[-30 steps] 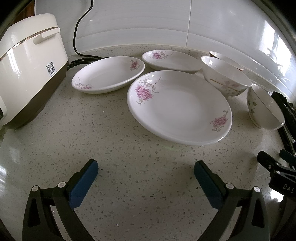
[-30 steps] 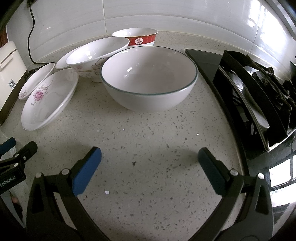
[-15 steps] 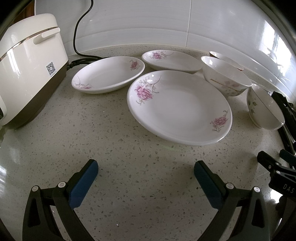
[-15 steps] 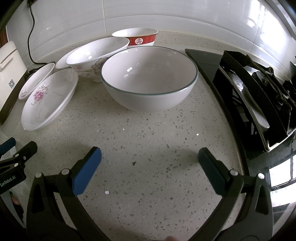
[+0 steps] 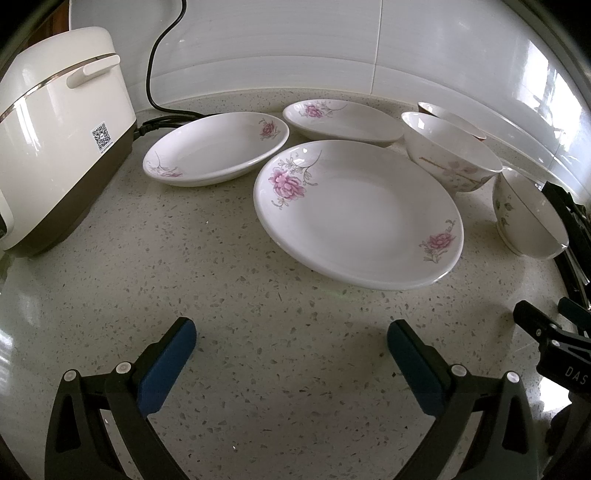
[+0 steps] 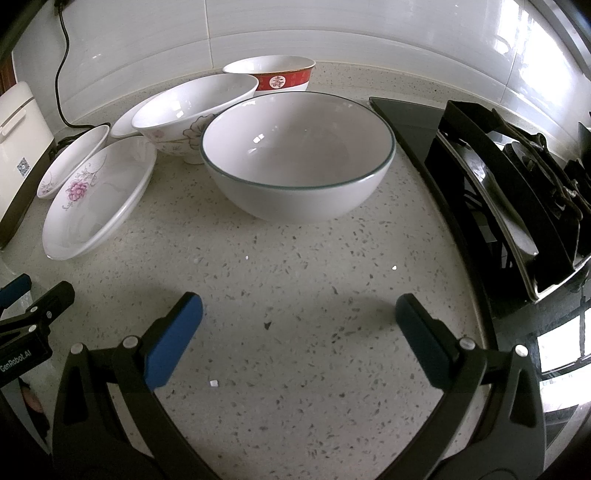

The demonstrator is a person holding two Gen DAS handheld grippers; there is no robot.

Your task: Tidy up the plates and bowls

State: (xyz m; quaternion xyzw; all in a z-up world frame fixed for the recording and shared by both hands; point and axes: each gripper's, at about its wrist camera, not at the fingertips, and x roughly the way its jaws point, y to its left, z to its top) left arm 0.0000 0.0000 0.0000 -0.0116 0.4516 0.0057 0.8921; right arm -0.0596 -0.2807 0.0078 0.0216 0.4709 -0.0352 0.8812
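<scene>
Three white plates with pink flowers lie on the speckled counter: a large plate (image 5: 358, 214) nearest, a second plate (image 5: 218, 147) behind it to the left, a third plate (image 5: 341, 120) at the back. My left gripper (image 5: 291, 339) is open, short of the large plate. In the right wrist view a big white bowl with a green rim (image 6: 297, 155) stands ahead of my open right gripper (image 6: 299, 314). Behind it are a floral bowl (image 6: 194, 110) and a red-banded bowl (image 6: 271, 75). Nothing is held.
A cream rice cooker (image 5: 55, 133) with a black cord (image 5: 155, 74) stands at the left. A black gas stove (image 6: 509, 184) borders the counter on the right. A tiled wall (image 6: 332, 33) closes the back. Bare counter (image 6: 295, 258) lies in front of both grippers.
</scene>
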